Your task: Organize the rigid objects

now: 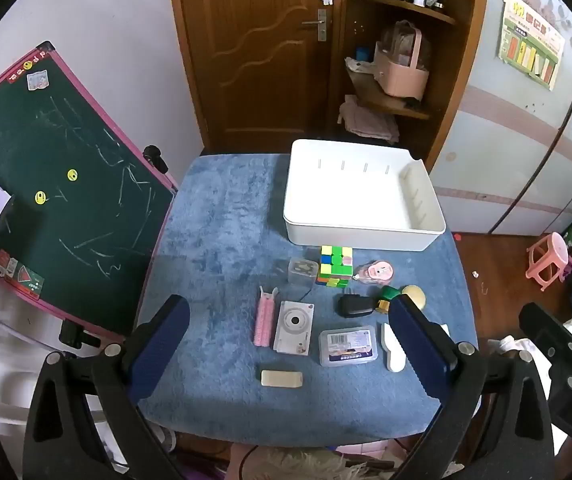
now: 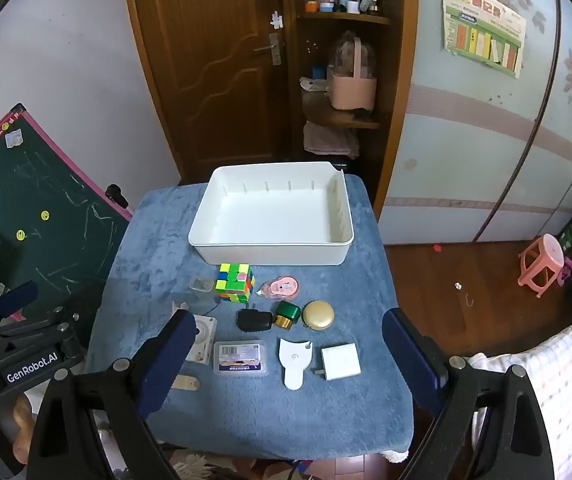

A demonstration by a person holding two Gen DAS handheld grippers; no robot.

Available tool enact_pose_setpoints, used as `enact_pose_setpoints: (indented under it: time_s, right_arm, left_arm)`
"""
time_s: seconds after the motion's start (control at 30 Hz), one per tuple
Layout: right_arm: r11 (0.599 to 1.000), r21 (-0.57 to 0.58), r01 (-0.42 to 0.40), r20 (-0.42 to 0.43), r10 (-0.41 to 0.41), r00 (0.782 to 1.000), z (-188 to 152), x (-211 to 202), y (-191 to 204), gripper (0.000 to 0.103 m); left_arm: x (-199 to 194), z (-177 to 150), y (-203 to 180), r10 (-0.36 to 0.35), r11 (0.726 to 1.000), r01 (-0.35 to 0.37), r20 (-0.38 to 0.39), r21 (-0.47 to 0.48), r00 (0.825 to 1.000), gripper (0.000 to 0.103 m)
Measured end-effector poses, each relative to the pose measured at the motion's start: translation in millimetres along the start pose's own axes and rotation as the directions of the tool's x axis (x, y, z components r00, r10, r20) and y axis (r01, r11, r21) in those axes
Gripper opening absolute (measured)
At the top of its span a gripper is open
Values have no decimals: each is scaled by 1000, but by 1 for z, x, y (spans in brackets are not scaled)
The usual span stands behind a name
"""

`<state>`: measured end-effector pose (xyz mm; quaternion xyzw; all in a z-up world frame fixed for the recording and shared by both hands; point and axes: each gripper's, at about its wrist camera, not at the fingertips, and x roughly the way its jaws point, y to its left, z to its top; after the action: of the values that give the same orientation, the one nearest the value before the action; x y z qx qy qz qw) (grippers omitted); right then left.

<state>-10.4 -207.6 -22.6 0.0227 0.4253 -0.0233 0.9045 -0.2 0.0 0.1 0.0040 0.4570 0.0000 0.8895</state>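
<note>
From the left wrist cam, nothing looked sorted yet. The white bin [image 1: 366, 196] sat at the far side of the blue table cover [image 1: 221, 240] and I couldn't spot anything inside it. Everything was laid out in front of it: the puzzle cube [image 1: 334, 266] just beside the bin's near wall, a small clear box [image 1: 302, 271] to its left, a pink tape dispenser [image 1: 376, 273] to its right. Closer in were a pink comb-like thing [image 1: 265, 322], a white toy camera [image 1: 294, 327], a black charger [image 1: 353, 306], a green and gold piece [image 1: 388, 296], a clear labelled case [image 1: 348, 346] and a beige bar [image 1: 281, 379] nearest the table edge. The left gripper [image 1: 286, 344] hung above the near items with its jaws spread wide and nothing between the pads.

The right wrist cam told the same story from a bit further right. Bin [image 2: 271, 216] bare as far as I could tell, cube [image 2: 234, 282] right in front of it. This view also showed a gold round compact [image 2: 318, 315], a white scraper-shaped piece [image 2: 294, 360] and a white square plug [image 2: 340, 361], all on the cover. The right gripper [image 2: 286, 356] was also wide apart, holding nothing, hovering over the near row.

So my read: basically zero done. Every item was out on the cover, and all of it presumably had to go into the bin.
</note>
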Motion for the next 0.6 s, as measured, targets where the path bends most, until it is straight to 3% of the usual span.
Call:
enact_pose_setpoints:
  time_s: [0.6]
  right_arm:
    - [1000,-11,-14,-13,14,1000,-3,6,1,95]
  left_arm:
    - [0,0,0,-8,1000,8,-10,-2,1000,100]
